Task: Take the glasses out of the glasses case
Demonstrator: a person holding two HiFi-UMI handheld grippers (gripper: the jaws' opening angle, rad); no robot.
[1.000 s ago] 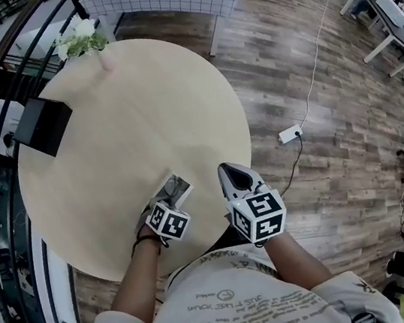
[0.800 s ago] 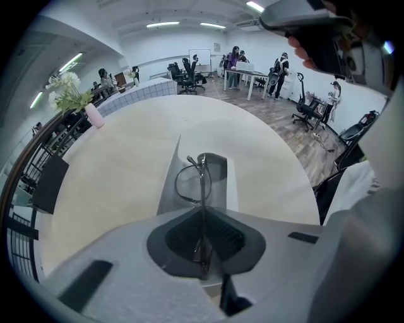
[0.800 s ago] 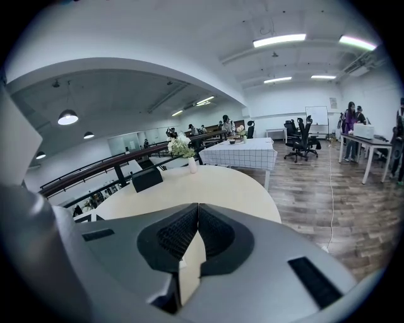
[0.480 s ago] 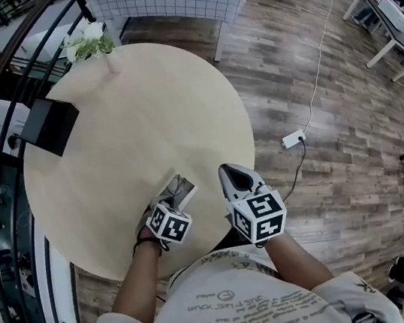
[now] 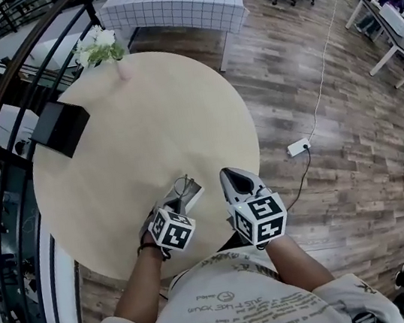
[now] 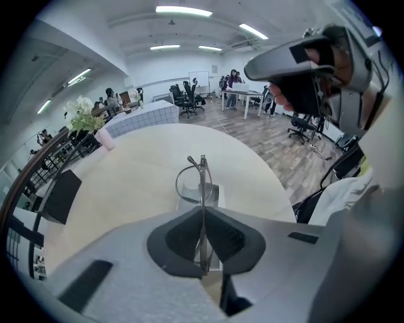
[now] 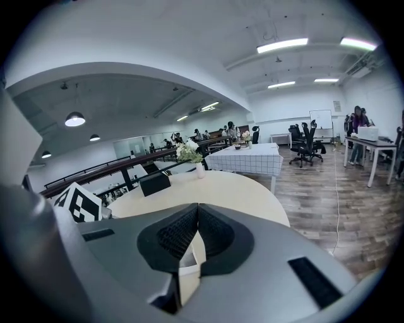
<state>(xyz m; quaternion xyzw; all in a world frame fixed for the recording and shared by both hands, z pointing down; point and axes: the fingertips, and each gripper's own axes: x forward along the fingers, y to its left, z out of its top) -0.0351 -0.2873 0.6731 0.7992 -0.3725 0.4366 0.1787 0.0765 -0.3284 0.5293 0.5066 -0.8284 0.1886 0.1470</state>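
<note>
Thin metal-framed glasses (image 6: 202, 176) stand on edge between the jaws of my left gripper (image 6: 202, 217), which is shut on them. One lens ring sticks out past the jaw tips. Just under them lies the open grey glasses case (image 6: 213, 193) on the round wooden table (image 6: 132, 170). In the head view the glasses (image 5: 184, 185) show as fine wire above the case (image 5: 192, 193), near the table's front edge, with the left gripper (image 5: 178, 205) behind them. My right gripper (image 5: 227, 173) hovers right of the case, apart from it. Its jaws (image 7: 197, 217) are shut with nothing visibly held.
A black box (image 5: 60, 128) sits at the table's left edge and a vase of white flowers (image 5: 100, 47) at its far edge. The table's rim (image 5: 251, 157) runs close by the right gripper. Beyond lie a checked-cloth table (image 5: 173, 2) and a power strip (image 5: 299, 148) on the wooden floor.
The glasses now show as wire sticking up above the case in the left gripper's jaws. The head camera has tilted a little; the right gripper has stayed in place.
</note>
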